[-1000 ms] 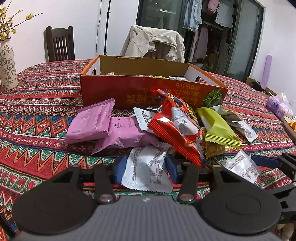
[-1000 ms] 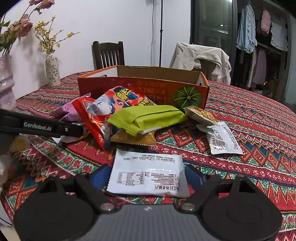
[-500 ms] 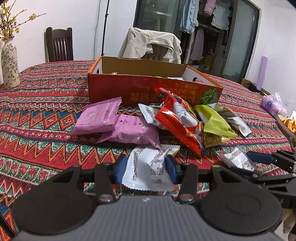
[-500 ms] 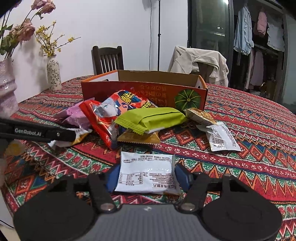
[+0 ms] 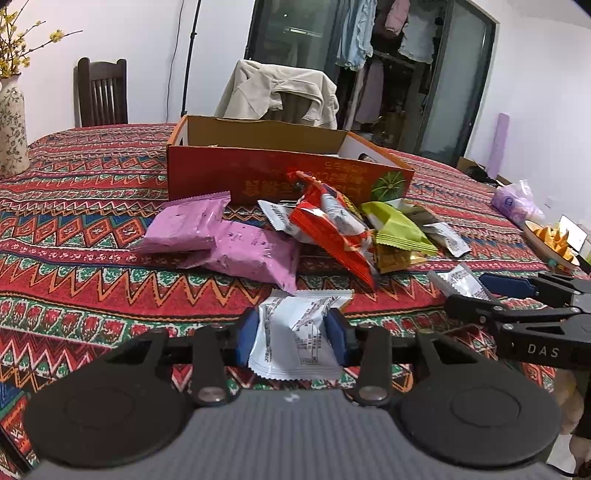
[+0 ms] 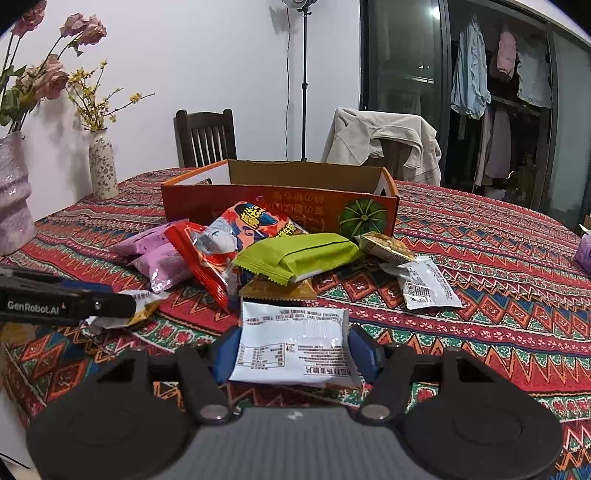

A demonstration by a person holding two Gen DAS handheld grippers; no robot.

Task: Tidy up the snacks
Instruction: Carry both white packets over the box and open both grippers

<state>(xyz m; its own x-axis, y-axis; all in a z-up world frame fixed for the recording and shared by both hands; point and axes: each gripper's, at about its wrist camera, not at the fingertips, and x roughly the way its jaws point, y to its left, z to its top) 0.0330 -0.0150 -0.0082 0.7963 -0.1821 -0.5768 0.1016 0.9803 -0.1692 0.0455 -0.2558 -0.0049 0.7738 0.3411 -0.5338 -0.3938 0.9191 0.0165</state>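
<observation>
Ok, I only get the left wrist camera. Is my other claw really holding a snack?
Observer: Yes. The right claw pinches a flat white packet between its blue pads.
Operator: What's past the flowery vase?
Observer: A pale pink vase with pink roses, closer to the table edge.
Operator: And what's on top of that pole?
Observer: A round lamp head, partly cut off by the picture's top.
</observation>
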